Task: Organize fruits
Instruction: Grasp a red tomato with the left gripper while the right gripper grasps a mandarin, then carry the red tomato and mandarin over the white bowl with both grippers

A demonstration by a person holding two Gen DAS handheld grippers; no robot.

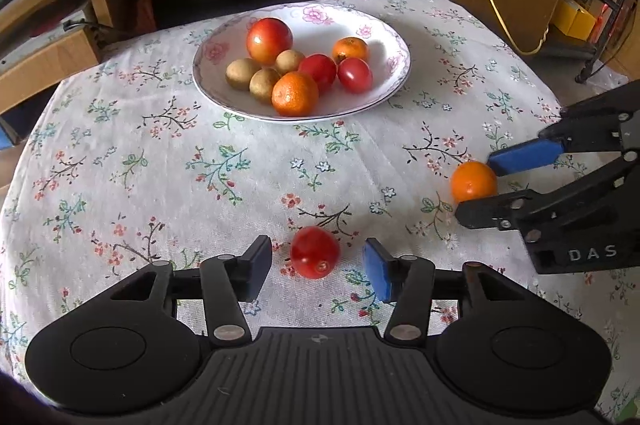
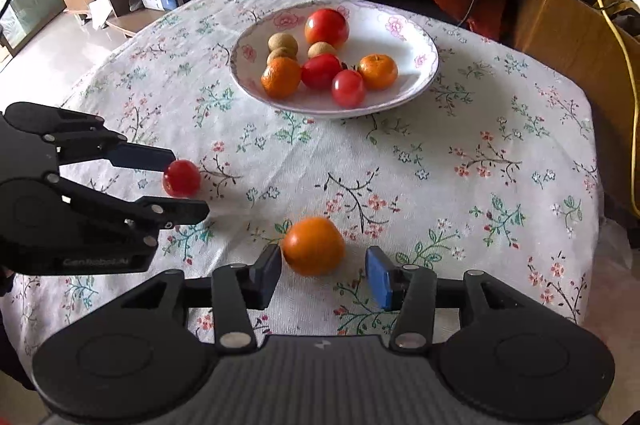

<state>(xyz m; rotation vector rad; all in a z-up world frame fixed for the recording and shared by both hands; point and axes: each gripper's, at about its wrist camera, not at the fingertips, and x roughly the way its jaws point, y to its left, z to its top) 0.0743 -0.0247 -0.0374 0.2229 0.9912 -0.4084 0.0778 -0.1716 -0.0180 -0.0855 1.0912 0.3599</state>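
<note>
Floral cotton tablecloth [image 1: 160, 161]; white flower-rimmed china plate [image 1: 384, 25] of fruit. Nearer than plate: left gripper [image 1: 318, 265] parted around glossy red tomato [image 1: 315, 252], untouched; right gripper [image 2: 324, 265] parted, left pad touching dimpled orange tangerine [image 2: 314, 245]. Only right view shows floor.

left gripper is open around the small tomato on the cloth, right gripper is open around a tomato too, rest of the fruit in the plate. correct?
One slip: the right gripper stands open around an orange, not a tomato, as the right wrist view shows. The rest holds: the left gripper is open around the small tomato on the cloth, and the other fruit lies in the plate.
</note>
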